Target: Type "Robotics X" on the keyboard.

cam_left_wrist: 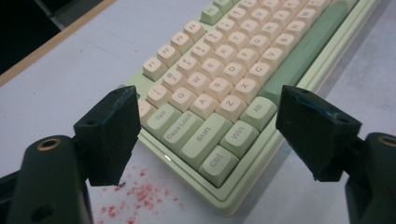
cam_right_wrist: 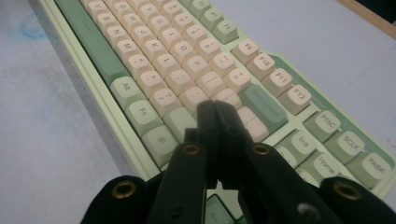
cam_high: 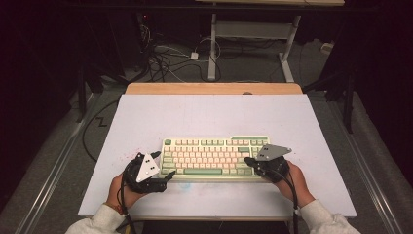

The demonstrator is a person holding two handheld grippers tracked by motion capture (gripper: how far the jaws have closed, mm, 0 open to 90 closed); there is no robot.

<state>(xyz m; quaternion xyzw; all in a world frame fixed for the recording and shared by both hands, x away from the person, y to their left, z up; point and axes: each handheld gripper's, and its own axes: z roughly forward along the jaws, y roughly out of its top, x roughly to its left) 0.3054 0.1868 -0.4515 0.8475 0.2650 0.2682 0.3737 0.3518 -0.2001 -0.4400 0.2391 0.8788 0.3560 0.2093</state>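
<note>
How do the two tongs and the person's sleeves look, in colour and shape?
Both are black. The left tongs carry a pale grey three-cornered plate with small dark holes; the right tongs carry a darker grey one. The left fingers are blocky wedge-shaped pads, with brass-ringed holes on the arms behind them. Black cables trail back along the wrists. The sleeves are whitish, with ribbed cuffs.

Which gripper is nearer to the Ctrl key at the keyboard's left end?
Left. The left gripper hovers open over the Ctrl key; the right gripper, shut, is at the keyboard's other end.
</note>
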